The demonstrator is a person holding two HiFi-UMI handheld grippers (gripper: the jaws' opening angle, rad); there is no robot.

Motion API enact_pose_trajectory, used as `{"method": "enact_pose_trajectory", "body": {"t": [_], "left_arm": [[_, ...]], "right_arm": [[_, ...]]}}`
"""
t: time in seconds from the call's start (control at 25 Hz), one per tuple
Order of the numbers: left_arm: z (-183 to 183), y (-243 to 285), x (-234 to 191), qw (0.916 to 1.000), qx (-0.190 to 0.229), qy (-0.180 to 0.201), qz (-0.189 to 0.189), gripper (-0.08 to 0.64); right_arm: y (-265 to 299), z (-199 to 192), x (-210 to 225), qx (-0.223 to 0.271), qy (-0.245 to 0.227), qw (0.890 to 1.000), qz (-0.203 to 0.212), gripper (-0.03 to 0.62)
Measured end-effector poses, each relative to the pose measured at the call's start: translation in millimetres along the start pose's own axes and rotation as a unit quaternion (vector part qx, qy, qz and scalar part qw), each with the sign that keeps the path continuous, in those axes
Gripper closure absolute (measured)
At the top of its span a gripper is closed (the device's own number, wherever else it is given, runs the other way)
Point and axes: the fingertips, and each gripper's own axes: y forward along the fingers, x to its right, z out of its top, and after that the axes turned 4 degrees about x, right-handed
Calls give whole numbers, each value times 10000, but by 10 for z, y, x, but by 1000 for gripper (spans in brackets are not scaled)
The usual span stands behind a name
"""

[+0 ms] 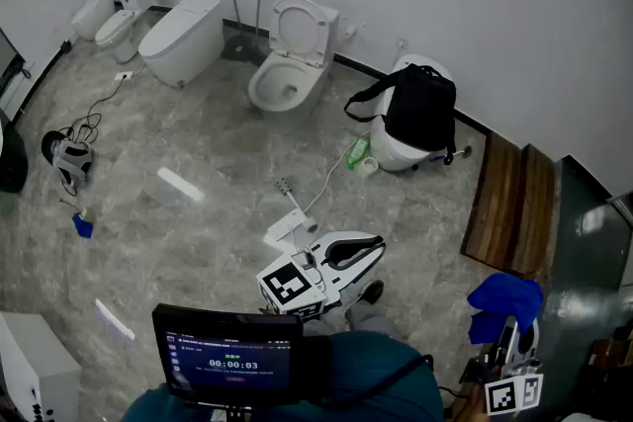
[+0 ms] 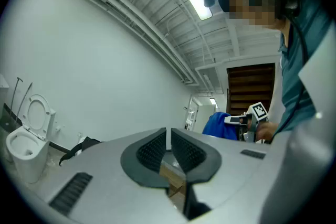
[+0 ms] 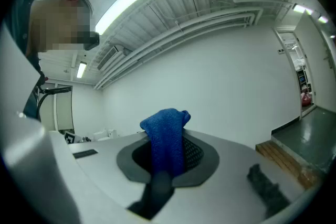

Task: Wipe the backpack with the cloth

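Observation:
The black backpack point(image 1: 420, 109) leans upright on a white toilet by the far wall; it also shows low at the left in the left gripper view point(image 2: 79, 147). A blue cloth point(image 1: 506, 303) hangs bunched from my right gripper point(image 1: 516, 336) at the lower right. In the right gripper view the cloth point(image 3: 167, 139) stands up between the jaws, and the right gripper point(image 3: 169, 152) is shut on it. My left gripper point(image 1: 368, 250) hovers over the floor in front of me. Its dark pads point(image 2: 152, 149) are almost touching, so the left gripper point(image 2: 168, 136) is shut and holds nothing.
An open-lid toilet point(image 1: 287, 64) and a closed one point(image 1: 183, 40) stand along the wall. Wooden steps point(image 1: 509, 203) lie to the right. A green bottle point(image 1: 358, 151), a white cable point(image 1: 321, 185) and a headset point(image 1: 67, 158) are on the marble floor.

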Motion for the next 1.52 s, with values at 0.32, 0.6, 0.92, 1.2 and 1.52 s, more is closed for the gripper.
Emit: {"method": "enact_pose_trajectory", "body": {"t": [0.32,0.6,0.92,1.2,1.52], "left_arm": [[-189,674,-893,9973,-340,-78,644,526],[-296,1770,-1457,9951,-583,-128,793,526],[-501,2410,-1918,9910,-837,-123,1034,526],[-727,2610,-2839,9847,-689,-614,1476,526],[-770,2697,-4238,9813,-779,-652,1634,526]], "right_arm": [[1514,-440,602,-350,453,9960,692,552],[2701,-628,1344,-548,605,9896,1188,552],[3902,-1201,1599,-1134,528,9744,1866,552],[4978,-2167,1655,-1839,1002,9582,1947,552],[5876,-4122,1548,-3330,1120,9233,1554,552]]}}
